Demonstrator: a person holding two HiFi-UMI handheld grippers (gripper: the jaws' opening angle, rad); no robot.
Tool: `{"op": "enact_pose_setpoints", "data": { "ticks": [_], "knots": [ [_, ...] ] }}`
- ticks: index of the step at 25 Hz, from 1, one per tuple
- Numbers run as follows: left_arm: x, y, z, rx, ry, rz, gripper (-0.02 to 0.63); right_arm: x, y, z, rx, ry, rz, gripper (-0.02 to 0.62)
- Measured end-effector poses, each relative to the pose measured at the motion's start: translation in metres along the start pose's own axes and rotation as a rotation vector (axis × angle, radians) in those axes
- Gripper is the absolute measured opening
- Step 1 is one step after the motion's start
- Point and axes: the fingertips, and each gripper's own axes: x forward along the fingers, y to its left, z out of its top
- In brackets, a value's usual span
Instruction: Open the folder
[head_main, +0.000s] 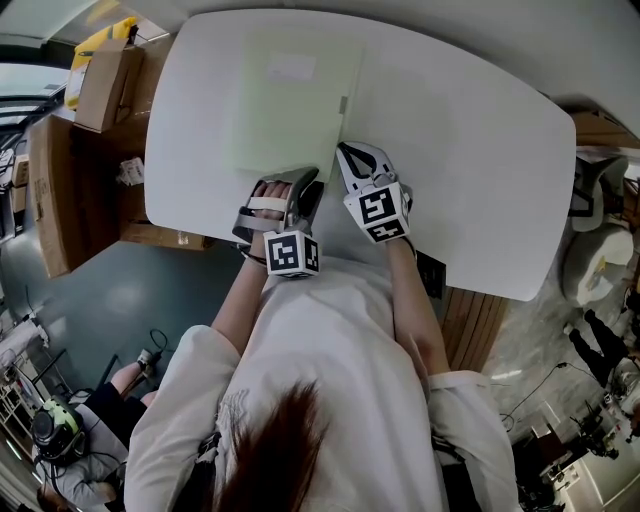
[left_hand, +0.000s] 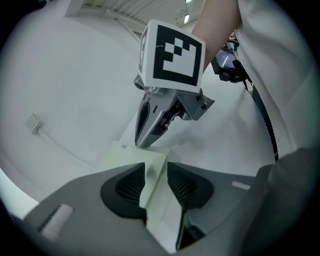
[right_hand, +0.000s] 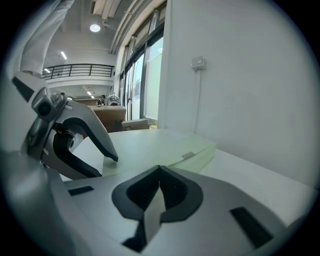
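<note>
A pale green folder (head_main: 290, 100) lies flat and closed on the white table (head_main: 450, 130). My left gripper (head_main: 305, 185) is at the folder's near right corner. In the left gripper view that corner (left_hand: 127, 155) fills the narrow gap between the pads, so the left gripper (left_hand: 155, 180) is shut on it. My right gripper (head_main: 345, 155) is just right of the left one, shut, with its tip (left_hand: 142, 144) touching the folder's edge. The right gripper view shows its jaws (right_hand: 160, 172) met with nothing held. The folder (right_hand: 165, 147) stretches ahead, and the left gripper (right_hand: 105, 165) is at its corner.
Cardboard boxes (head_main: 105, 85) stand on the floor left of the table. A chair (head_main: 600, 230) is at the right, and a seated person (head_main: 60, 440) at the lower left. A wall socket (right_hand: 198, 62) shows beyond the table. The table's near edge lies just under both grippers.
</note>
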Motion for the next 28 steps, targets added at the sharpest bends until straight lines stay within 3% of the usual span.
{"op": "enact_pose_setpoints", "data": {
  "ticks": [6,12,17,21,28],
  "knots": [
    [0.002,0.002,0.004,0.014,-0.008,-0.004,0.127,-0.001,-0.001,0.000,0.012,-0.010,-0.008,0.005],
    [-0.005,0.013,0.008,-0.072,-0.073,0.019,0.127,-0.001,-0.001,-0.001,0.019,-0.019,-0.016,0.005],
    [-0.009,0.016,0.011,-0.081,-0.071,0.025,0.126,-0.002,-0.001,-0.001,0.021,-0.023,-0.021,0.005],
    [-0.010,0.017,0.012,-0.049,-0.064,0.038,0.117,-0.001,-0.002,-0.002,0.018,-0.021,-0.022,0.005],
    [-0.013,0.015,0.016,0.053,-0.056,0.066,0.043,-0.002,-0.001,-0.002,0.022,-0.020,-0.023,0.005]
  ]
}}
